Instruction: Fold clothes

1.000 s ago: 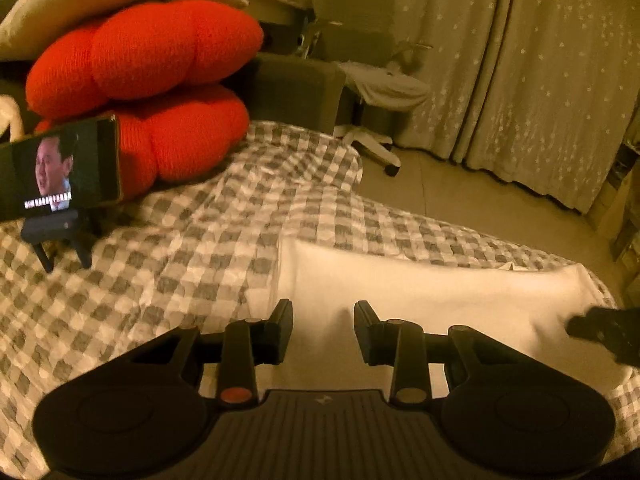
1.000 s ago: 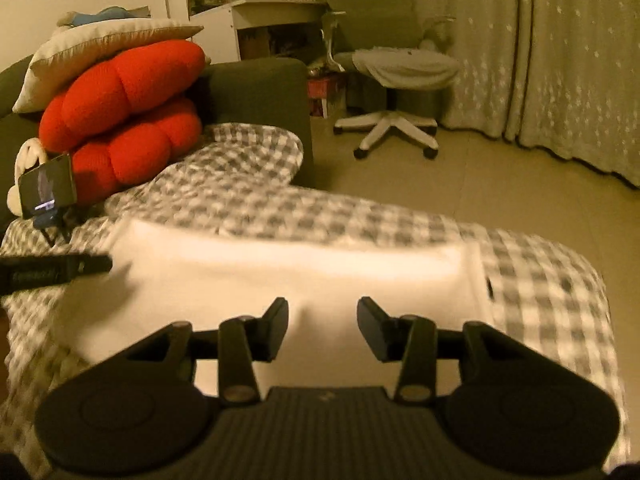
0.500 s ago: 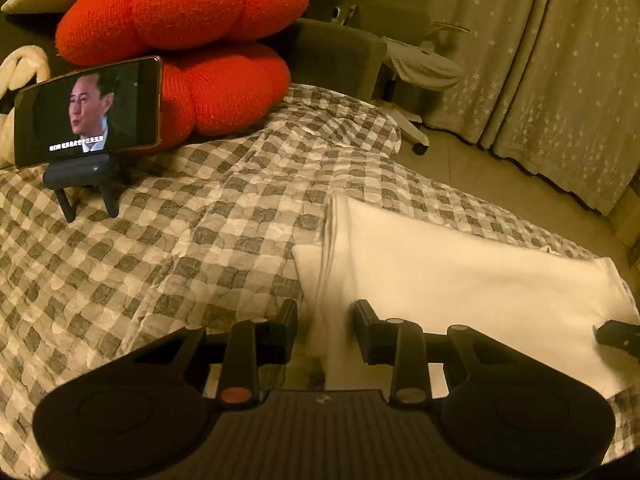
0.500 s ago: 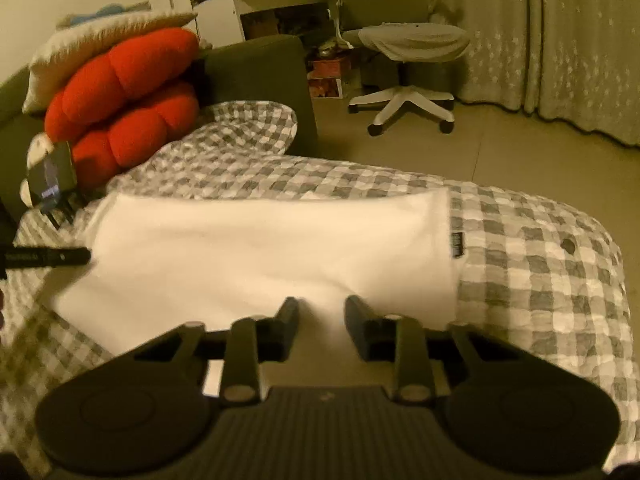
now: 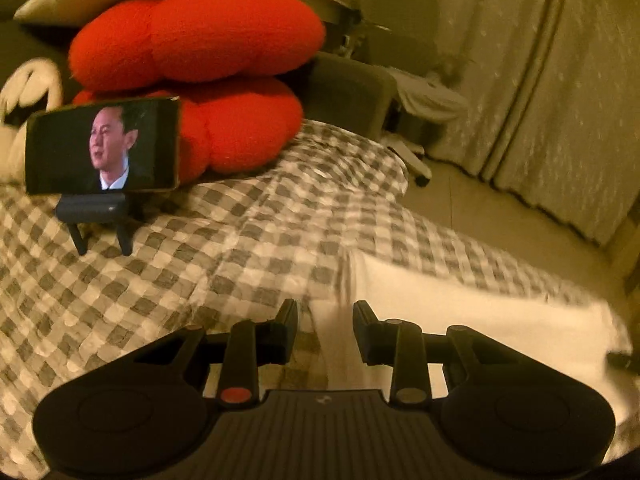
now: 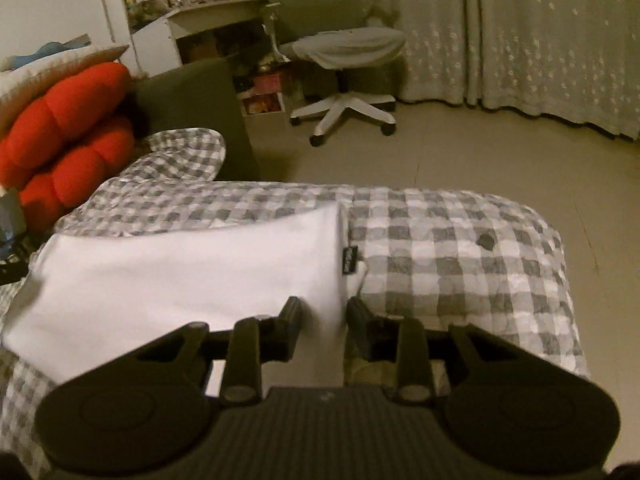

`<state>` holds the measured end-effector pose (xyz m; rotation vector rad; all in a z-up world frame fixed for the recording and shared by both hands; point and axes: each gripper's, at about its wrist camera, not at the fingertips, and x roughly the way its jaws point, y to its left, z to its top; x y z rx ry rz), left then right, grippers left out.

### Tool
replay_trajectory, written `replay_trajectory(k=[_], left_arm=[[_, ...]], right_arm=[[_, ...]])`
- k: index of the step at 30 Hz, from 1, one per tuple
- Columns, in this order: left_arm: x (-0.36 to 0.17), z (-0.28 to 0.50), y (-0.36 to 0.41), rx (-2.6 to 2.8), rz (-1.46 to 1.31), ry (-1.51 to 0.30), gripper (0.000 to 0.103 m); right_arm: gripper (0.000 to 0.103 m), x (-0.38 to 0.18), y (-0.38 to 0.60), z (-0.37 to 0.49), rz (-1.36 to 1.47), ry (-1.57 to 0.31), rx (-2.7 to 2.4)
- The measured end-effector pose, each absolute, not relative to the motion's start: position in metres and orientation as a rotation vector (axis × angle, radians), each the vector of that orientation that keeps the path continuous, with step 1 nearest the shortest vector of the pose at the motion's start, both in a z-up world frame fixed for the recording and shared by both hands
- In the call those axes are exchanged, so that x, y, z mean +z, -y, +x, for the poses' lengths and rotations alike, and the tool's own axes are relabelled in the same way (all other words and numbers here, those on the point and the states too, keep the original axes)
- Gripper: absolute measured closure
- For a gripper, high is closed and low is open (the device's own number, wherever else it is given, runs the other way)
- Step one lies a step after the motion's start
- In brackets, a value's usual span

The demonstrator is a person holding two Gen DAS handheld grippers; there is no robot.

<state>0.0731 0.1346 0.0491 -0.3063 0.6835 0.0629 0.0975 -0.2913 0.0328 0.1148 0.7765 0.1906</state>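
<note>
now the white cloth lies flat on the checked blanket. left gripper and right gripper each straddle an end, jaws apart. next, i think, pinch and fold.

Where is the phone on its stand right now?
In the left wrist view, the phone stands upper left on the checked blanket, directly in front of the red cushion, well left of the white garment.
</note>
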Motion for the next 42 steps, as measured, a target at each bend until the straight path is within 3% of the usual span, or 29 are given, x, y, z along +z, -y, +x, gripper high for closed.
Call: replay_trajectory(k=[9, 13, 17, 20, 21, 22, 31, 38, 41, 42], left_arm=[[0.043, 0.099, -0.127, 0.042, -0.357, -0.615, 0.071], [0.037, 0.113, -0.12, 0.06, -0.339, -0.634, 0.072], [0.029, 0.122, -0.119, 0.073, -0.323, -0.675, 0.091], [0.03, 0.119, -0.122, 0.075, -0.336, -0.672, 0.098], [0.032, 0.118, -0.123, 0.074, -0.34, -0.665, 0.099], [0.034, 0.116, -0.124, 0.073, -0.344, -0.656, 0.099], [0.039, 0.115, -0.126, 0.105, -0.341, -0.626, 0.099], [0.023, 0.122, -0.125, 0.115, -0.347, -0.673, 0.097], [0.027, 0.12, -0.13, 0.11, -0.377, -0.661, 0.093], [0.029, 0.119, -0.132, 0.108, -0.386, -0.651, 0.093]], right_arm=[[0.074, 0.026, 0.275, 0.113, 0.096, -0.723, 0.161], [0.067, 0.023, 0.276, 0.122, 0.091, -0.708, 0.154], [0.067, 0.024, 0.272, 0.132, 0.076, -0.695, 0.162], [0.085, 0.024, 0.265, 0.142, 0.037, -0.676, 0.167], [0.092, 0.025, 0.262, 0.144, 0.023, -0.668, 0.161], [0.094, 0.025, 0.259, 0.147, 0.009, -0.66, 0.156], [0.095, 0.032, 0.244, 0.147, -0.07, -0.56, 0.132], [0.094, 0.014, 0.234, 0.154, -0.116, -0.616, 0.08], [0.09, 0.017, 0.242, 0.151, -0.077, -0.614, 0.057], [0.084, 0.018, 0.246, 0.15, -0.069, -0.623, 0.047]])
